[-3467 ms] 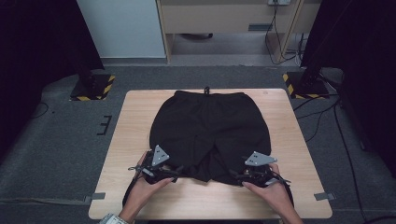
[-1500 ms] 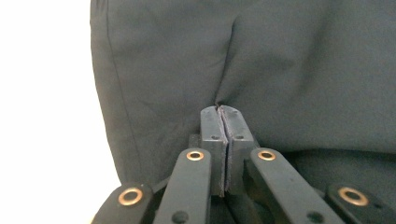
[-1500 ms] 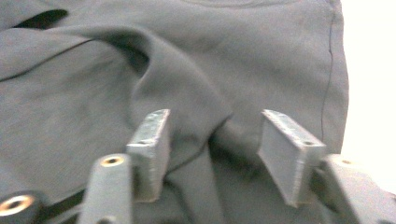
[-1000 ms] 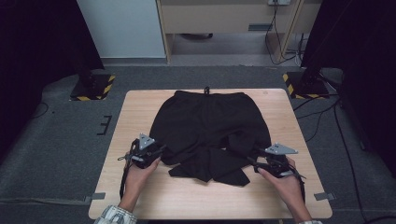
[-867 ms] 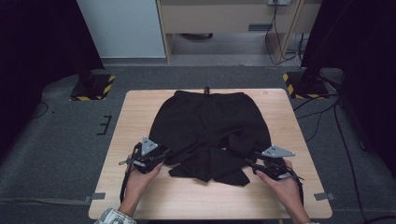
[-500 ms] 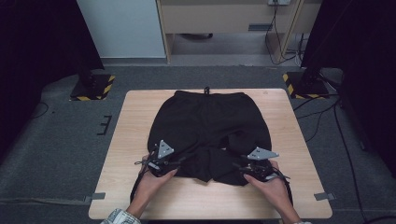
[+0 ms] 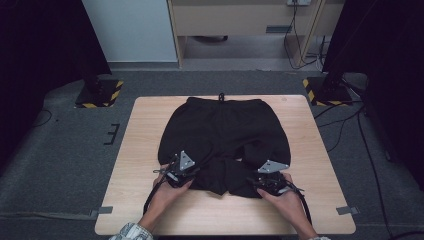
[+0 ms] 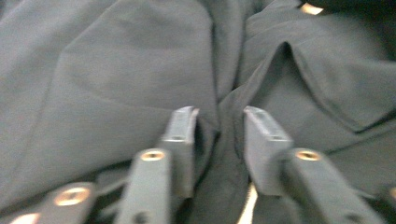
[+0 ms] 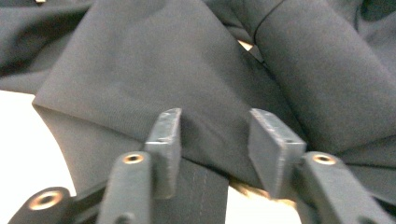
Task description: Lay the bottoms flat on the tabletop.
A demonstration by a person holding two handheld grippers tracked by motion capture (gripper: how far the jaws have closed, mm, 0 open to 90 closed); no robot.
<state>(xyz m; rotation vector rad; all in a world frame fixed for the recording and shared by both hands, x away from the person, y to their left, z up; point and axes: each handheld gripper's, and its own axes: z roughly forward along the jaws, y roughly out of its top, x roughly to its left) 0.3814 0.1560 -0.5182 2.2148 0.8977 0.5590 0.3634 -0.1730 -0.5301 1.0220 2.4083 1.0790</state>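
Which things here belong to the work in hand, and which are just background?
In the job:
- black shorts
- left gripper
- right gripper
- wooden table

Just there:
- striped stand bases
- floor cables
- cabinet

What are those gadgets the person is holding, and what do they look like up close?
They are two handheld grippers. The left gripper and right gripper are black, each topped by a grey three-cornered plate and trailing a black cable. Up close, each has two flat dark-grey jaws on black arms with brass-coloured rivets. A light plaid sleeve shows at the person's left wrist.
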